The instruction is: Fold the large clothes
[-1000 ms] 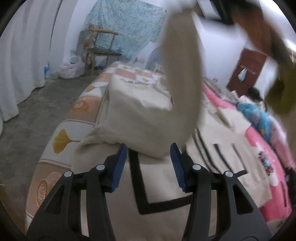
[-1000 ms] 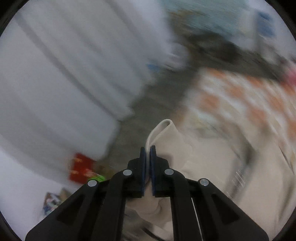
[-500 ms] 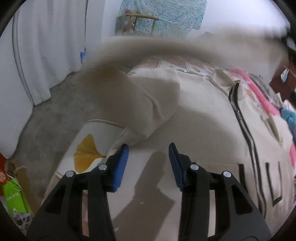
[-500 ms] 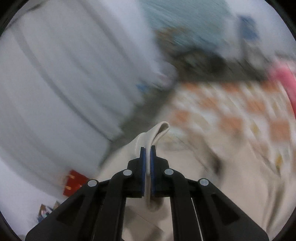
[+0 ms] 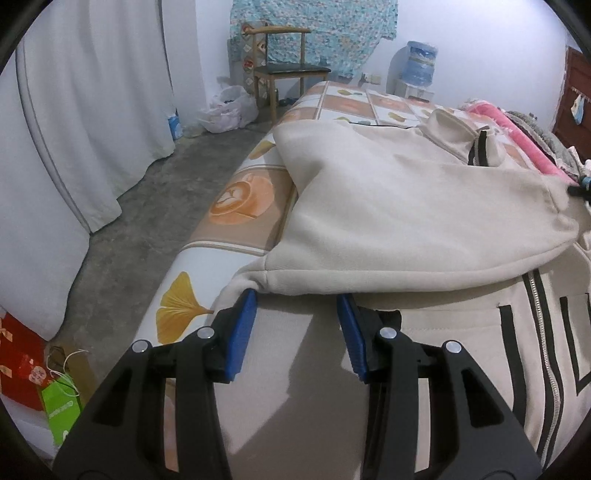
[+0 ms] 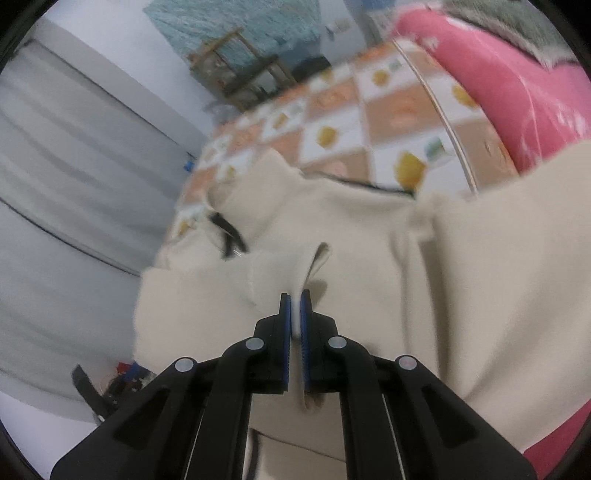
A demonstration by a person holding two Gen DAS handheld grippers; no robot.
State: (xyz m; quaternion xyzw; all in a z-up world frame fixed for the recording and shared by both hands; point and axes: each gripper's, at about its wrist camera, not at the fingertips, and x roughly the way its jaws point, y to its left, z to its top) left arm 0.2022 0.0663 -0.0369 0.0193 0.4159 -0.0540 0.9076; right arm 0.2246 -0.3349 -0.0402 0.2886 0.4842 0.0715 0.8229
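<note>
bed (image 5: 236, 206): patterned sheet | on it: cream jacket (image 5: 406, 206), pink blanket (image 6: 517, 96)

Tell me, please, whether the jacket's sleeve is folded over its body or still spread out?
Folded over: the sleeve lies across the jacket front, its cuff pinched in the right gripper.

You face a pale wall (image 5: 461, 33) hung with a turquoise patterned cloth (image 5: 314, 26); a wooden chair (image 5: 286, 70) stands below it, white curtains (image 5: 81, 110) hang left, and the floor (image 5: 147, 206) is grey concrete.
</note>
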